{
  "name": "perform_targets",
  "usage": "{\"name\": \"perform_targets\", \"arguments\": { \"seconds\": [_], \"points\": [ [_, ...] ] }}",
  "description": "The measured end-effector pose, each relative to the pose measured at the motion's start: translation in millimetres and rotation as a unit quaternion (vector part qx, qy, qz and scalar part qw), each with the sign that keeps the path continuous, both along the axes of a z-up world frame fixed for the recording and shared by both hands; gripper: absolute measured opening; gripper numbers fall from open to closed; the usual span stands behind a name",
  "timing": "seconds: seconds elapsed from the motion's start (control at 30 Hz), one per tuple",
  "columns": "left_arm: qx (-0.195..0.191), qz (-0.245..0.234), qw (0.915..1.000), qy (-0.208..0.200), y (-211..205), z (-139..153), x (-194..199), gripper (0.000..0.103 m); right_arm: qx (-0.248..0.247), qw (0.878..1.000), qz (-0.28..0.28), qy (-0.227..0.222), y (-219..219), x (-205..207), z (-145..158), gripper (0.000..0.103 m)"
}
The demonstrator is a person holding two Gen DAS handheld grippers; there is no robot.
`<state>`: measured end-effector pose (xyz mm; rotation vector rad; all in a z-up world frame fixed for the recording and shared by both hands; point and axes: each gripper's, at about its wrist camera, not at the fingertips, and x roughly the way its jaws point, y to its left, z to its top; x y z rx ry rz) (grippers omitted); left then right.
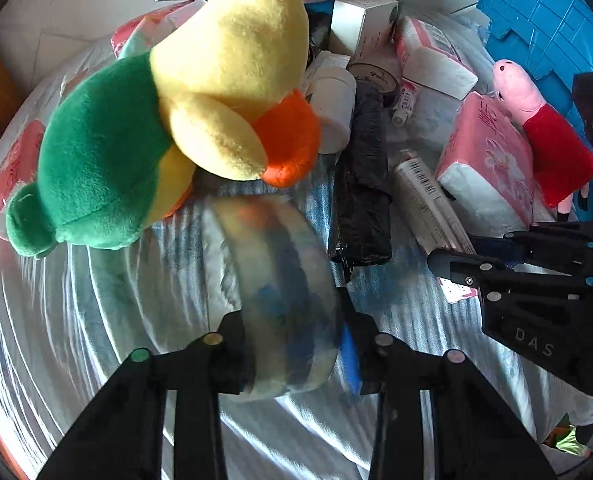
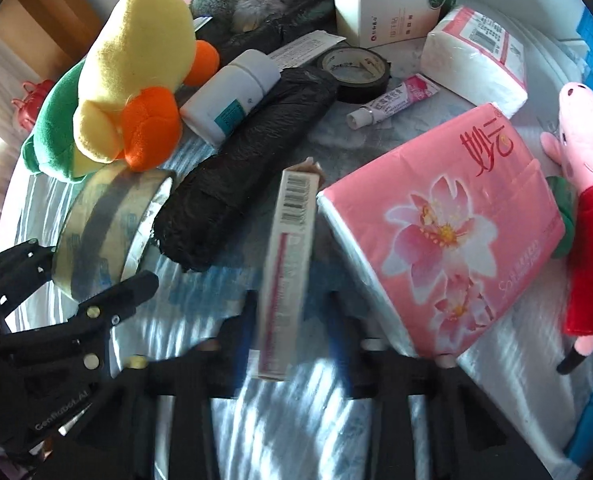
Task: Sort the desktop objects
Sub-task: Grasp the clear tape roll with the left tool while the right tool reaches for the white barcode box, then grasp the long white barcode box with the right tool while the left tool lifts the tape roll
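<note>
Pick step, both hands loaded. Left gripper (image 1: pixel 292 344) fingers pinching the clear tape roll (image 1: pixel 280 300), held on edge just below the plush duck (image 1: pixel 168 120). Right gripper (image 2: pixel 292 320) fingers pinching the slim barcoded box (image 2: pixel 288 272), which points straight ahead between them, pink tissue pack (image 2: pixel 448 232) just to their right. Next, in my judgement: lift both clear of the clutter and carry each to its bin, without snagging the black bag roll (image 2: pixel 248 168). Legible: "DAS" and "GenRobot.AI" on the grippers; the box text is too blurred to read.
</note>
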<state>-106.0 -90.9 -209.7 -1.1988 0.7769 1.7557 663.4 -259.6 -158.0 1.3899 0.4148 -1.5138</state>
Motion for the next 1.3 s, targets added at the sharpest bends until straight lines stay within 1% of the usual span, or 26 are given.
{"name": "perform_targets", "arguments": {
  "seconds": [0.03,0.13,0.3,0.47,0.53,0.57,0.67,0.77,0.8,1.03,1.17,1.23,1.3],
  "points": [
    [0.004,0.001,1.0000,0.004,-1,2,2,0.033,-0.002,1.000,-0.001,-0.002,2,1,0,0.018],
    [0.021,0.008,0.9997,-0.007,-8,13,2,0.032,-0.016,1.000,-0.003,0.002,11,4,8,0.018],
    [0.051,0.015,0.9986,0.000,-21,38,12,0.028,-0.050,0.999,-0.013,0.018,37,4,37,0.018],
    [0.087,0.012,0.9955,0.034,-28,73,30,0.027,-0.081,0.994,-0.037,0.057,67,2,76,0.018],
    [0.103,0.008,0.9934,0.050,-29,88,39,0.027,-0.091,0.992,-0.049,0.072,68,2,92,0.018],
    [0.111,0.005,0.9921,0.058,-31,97,42,0.027,-0.098,0.991,-0.054,0.078,70,-8,100,0.018],
    [0.139,-0.005,0.9872,0.079,-25,123,57,0.027,-0.116,0.985,-0.073,0.107,71,-20,120,0.018],
    [0.167,-0.020,0.9813,0.094,-15,150,73,0.027,-0.132,0.975,-0.104,0.142,86,-29,146,0.018],
    [0.176,-0.026,0.9791,0.098,-10,159,80,0.027,-0.137,0.973,-0.111,0.150,88,-33,149,0.018],
    [0.237,-0.084,0.9605,0.119,40,218,142,0.027,-0.166,0.948,-0.171,0.211,164,-67,217,0.018],
    [0.260,-0.118,0.9519,0.111,75,245,180,0.027,-0.177,0.931,-0.212,0.239,214,-95,250,0.018],
    [0.268,-0.132,0.9481,0.109,94,256,201,0.027,-0.175,0.919,-0.239,0.259,239,-111,263,0.018],
    [0.275,-0.146,0.9443,0.106,113,268,222,0.027,-0.171,0.911,-0.260,0.272,265,-127,272,0.018]
  ]
}}
